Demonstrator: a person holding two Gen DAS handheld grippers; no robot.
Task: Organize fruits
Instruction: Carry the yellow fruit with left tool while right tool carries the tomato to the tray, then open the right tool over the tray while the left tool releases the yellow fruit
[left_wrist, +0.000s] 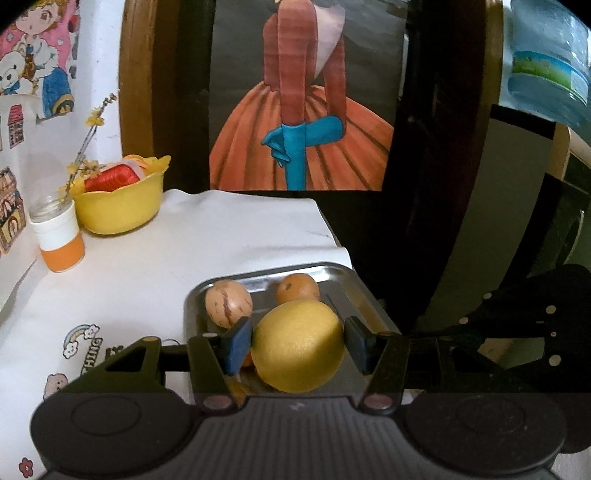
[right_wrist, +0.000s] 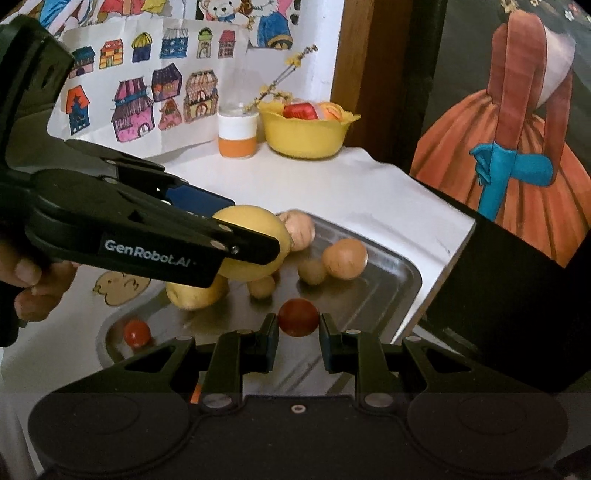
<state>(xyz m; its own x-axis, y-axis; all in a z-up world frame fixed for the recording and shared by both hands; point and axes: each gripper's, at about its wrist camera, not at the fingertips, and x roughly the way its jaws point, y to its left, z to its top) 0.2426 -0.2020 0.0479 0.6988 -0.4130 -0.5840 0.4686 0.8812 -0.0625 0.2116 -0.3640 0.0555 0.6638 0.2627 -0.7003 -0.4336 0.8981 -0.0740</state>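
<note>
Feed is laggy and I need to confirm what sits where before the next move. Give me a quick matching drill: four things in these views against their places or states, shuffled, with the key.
Things:
1. large yellow fruit
2. dark red tomato
3. small red tomato
4. yellow bowl

Places or states:
A. at the table's back, beside the orange and white jar
B. between the right gripper fingers
C. between the left gripper pads, above the metal tray
D. lying alone at the tray's near left corner

Pairs: 1-C, 2-B, 3-D, 4-A

both wrist views look down, close, sharing the metal tray (left_wrist: 207, 291) (right_wrist: 406, 273).
</note>
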